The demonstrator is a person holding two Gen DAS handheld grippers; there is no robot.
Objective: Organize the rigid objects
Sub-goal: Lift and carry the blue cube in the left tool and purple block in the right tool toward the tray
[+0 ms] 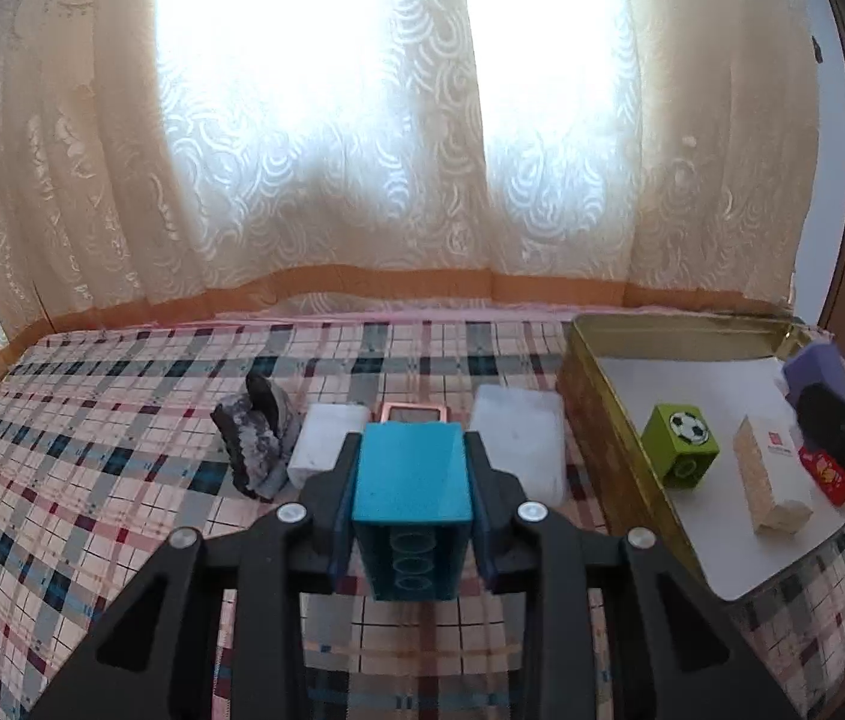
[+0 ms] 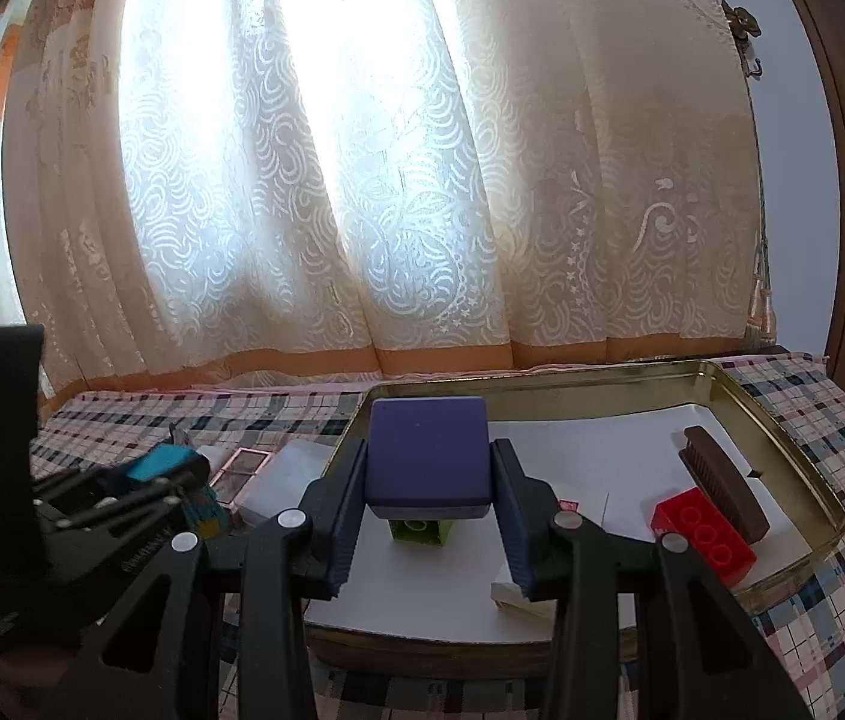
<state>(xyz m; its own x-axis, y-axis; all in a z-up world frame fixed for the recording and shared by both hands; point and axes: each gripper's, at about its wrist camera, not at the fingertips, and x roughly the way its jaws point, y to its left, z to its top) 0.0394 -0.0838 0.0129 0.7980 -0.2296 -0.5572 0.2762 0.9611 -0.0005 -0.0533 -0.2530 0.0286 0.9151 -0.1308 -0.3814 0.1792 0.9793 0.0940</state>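
A blue toy brick [image 1: 411,492] is pinched between the jaws of the left gripper [image 1: 411,501]. The brick sits right in the middle of the jaws, with one finger pressed on each side, and it is held up above the checked cloth [image 1: 92,480]. Its round holes face the camera.

A purple block [image 2: 428,459] is pinched between the jaws of the right gripper [image 2: 430,480]. It is also held in the middle, with both fingers tight on its sides. It is held over the gold tin tray [image 2: 782,414].

Inside the tray, on white paper, a green cube with a football picture [image 1: 682,444], a pale box [image 1: 773,483], a red brick [image 2: 703,534] and a brown bar [image 2: 725,492] are seen. The brown bar is touching the red brick.

On the cloth, just past the blue brick, a grey rock [image 1: 257,441], two white blocks [image 1: 518,438] and a small pink frame [image 1: 413,413] are laid in a row.
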